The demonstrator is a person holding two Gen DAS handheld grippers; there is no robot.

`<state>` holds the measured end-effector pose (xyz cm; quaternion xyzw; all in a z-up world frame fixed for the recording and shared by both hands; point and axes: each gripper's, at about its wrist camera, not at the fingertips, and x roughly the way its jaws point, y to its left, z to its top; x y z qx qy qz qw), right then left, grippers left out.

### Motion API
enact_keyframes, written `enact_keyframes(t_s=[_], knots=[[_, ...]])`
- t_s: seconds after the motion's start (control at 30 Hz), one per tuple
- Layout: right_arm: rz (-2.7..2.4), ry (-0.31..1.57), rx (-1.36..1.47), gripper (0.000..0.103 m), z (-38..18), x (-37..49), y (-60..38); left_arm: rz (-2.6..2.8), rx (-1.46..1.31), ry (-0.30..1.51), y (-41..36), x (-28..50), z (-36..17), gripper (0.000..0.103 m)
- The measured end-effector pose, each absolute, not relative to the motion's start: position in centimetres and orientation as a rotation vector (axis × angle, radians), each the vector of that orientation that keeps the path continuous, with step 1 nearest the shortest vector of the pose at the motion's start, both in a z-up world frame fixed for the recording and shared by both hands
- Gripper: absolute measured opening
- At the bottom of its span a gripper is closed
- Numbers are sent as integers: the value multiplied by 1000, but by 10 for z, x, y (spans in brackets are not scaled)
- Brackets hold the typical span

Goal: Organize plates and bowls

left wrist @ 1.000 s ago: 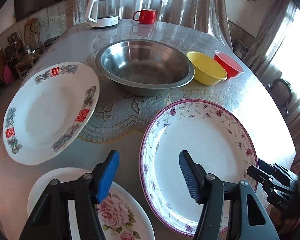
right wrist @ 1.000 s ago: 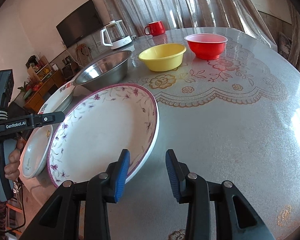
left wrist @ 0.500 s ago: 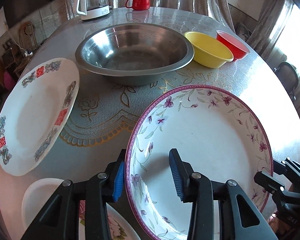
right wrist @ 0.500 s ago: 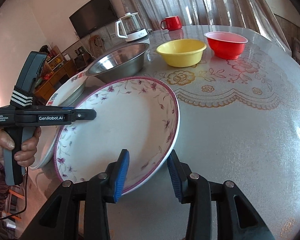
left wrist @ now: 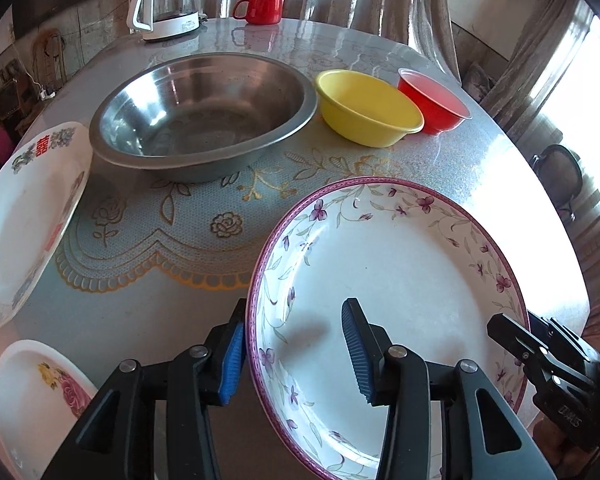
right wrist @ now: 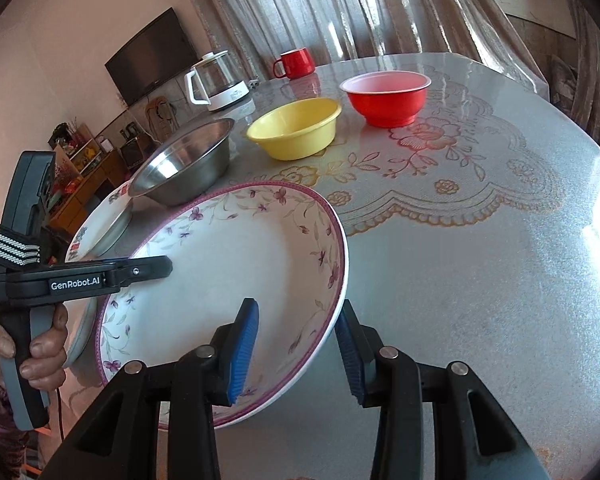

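- The big plate with purple flowers (left wrist: 400, 280) sits at the near edge of the counter (left wrist: 160, 300), and both grippers reach around its rim from opposite sides.
- The left gripper (left wrist: 296, 356) has one blue finger outside the rim and one over the white inside of the plate. Its jaws have just been opening a bit, and the inside finger does not seem to press on the plate.
- The right gripper (right wrist: 300, 352) also has the plate rim between its blue fingers (right wrist: 244, 344). One finger is over the inside and one is under the outside edge. I cannot tell if they pinch the rim or just sit beside it.
- A hand (right wrist: 32, 344) holds the handle of the left gripper, seen from the right wrist view.
- To the left lies a white plate with red signs (left wrist: 24, 224), partly over the counter edge.
- A small plate with a pink rose (left wrist: 40, 396) is near the bottom left corner.
- Behind the purple plate stands a large steel bowl (left wrist: 200, 116).
- Next to it is a yellow bowl (left wrist: 364, 108), and a red bowl (left wrist: 432, 100) is just beside that.
- At the far side of the counter stand a red mug (left wrist: 264, 8) and a white kettle (left wrist: 164, 4).
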<state>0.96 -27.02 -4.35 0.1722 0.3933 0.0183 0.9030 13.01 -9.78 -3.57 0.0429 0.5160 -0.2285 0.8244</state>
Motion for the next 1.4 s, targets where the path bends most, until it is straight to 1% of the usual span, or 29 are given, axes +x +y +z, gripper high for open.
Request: enact_keyframes(t_s=[0.13, 0.37, 0.43, 0.5, 0.53, 0.63, 0.7, 0.73, 0.83, 0.93, 1.07, 1.2, 1.23, 1.27, 1.3, 1.4], knots=[[16, 812, 383, 40, -46, 12, -284, -466, 110, 1077, -109, 131, -41, 53], [-14, 815, 334, 40, -49, 15, -278, -420, 155, 1034, -121, 133, -44, 54], [-28, 816, 304, 40, -49, 14, -274, -413, 165, 1031, -120, 127, -45, 57], [-31, 813, 270, 40, -49, 12, -271, -427, 143, 1033, -117, 122, -47, 66], [-27, 811, 249, 40, -49, 11, -269, -424, 141, 1027, -115, 117, -47, 67], [-29, 807, 228, 40, -50, 10, -268, -404, 179, 991, -117, 110, -48, 63], [-41, 812, 218, 40, -49, 12, -267, -393, 156, 997, -114, 114, -47, 56], [-43, 812, 212, 40, -49, 13, -266, -390, 134, 1003, -110, 118, -47, 54], [-30, 816, 203, 38, -49, 16, -265, -377, 95, 1021, -106, 126, -45, 54], [-29, 813, 209, 38, -51, 18, -262, -358, 124, 1012, -108, 127, -46, 55], [-61, 826, 139, 39, -51, 23, -253, -365, 144, 1002, -109, 124, -47, 60], [-74, 818, 140, 40, -52, 24, -251, -359, 138, 998, -107, 120, -48, 67], [-79, 815, 142, 41, -52, 23, -251, -345, 142, 991, -105, 118, -49, 69], [-82, 813, 142, 41, -52, 23, -251, -326, 143, 988, -103, 117, -49, 76], [-83, 812, 141, 43, -52, 22, -250, -314, 137, 987, -100, 115, -50, 79], [-85, 807, 134, 47, -53, 20, -247, -290, 114, 994, -90, 111, -49, 79]])
